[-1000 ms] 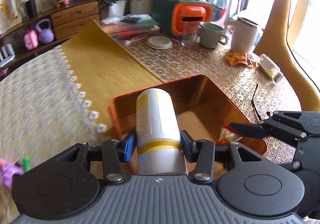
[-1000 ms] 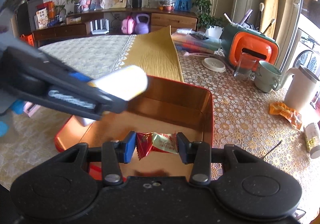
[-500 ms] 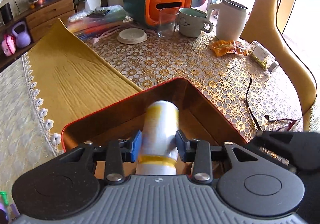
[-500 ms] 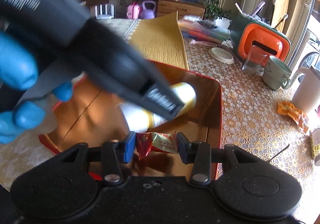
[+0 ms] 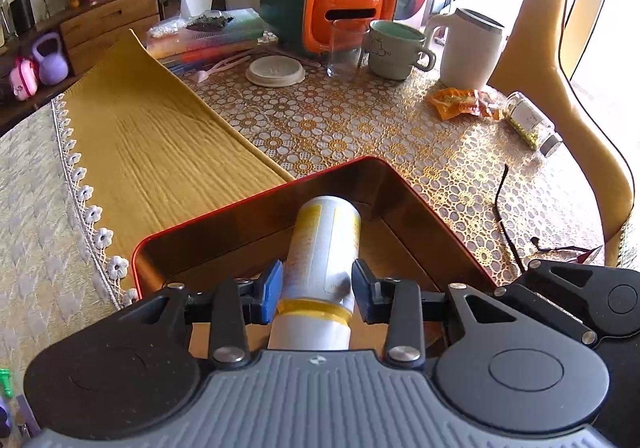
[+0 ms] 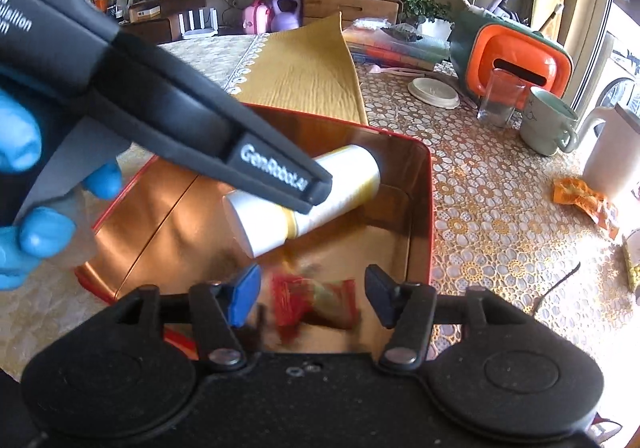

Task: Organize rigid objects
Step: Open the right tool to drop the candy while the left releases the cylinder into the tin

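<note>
Red candy packet (image 6: 314,302) freed, right gripper (image 6: 312,294) fingers just spread; left gripper (image 5: 316,290) still clamps white bottle (image 5: 324,244)

The left gripper (image 5: 314,290) angles downward, its blue-padded jaws clamped on a white and yellow cylindrical bottle (image 5: 324,248); the right gripper (image 6: 310,294) has just been opening, a blue-gloved hand (image 6: 24,184) behind

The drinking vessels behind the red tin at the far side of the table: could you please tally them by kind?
Clear drinking glass: 1
Pale green ceramic mug with a handle: 1
Tall white insulated mug with a handle: 1
Total: 3
</note>
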`<action>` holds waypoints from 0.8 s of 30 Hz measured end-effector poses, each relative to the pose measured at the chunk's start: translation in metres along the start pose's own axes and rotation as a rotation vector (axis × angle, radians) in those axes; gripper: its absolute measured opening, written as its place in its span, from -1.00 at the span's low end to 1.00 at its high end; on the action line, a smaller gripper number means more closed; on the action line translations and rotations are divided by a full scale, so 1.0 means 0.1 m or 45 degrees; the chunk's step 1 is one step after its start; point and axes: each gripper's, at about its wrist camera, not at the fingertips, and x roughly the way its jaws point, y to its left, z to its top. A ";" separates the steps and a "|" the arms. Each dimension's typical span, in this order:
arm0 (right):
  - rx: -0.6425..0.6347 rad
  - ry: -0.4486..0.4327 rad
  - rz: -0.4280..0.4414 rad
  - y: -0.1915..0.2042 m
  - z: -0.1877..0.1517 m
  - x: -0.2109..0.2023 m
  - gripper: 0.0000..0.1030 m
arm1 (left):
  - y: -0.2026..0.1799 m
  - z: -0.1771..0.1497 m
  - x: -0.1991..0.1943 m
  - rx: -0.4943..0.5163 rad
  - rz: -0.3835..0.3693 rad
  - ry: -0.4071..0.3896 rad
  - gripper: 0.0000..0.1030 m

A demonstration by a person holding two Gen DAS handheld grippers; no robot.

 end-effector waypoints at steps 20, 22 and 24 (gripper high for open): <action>0.133 -0.117 -0.013 0.04 -0.01 -0.43 0.45 | 0.06 -0.24 -0.72 -0.006 0.028 -0.137 0.12; 0.142 -0.132 -0.016 0.06 0.00 -0.49 0.52 | 0.08 -0.27 -0.81 -0.007 0.034 -0.160 0.26; 0.148 -0.143 -0.016 0.08 0.01 -0.53 0.60 | 0.09 -0.32 -0.90 -0.012 0.040 -0.186 0.30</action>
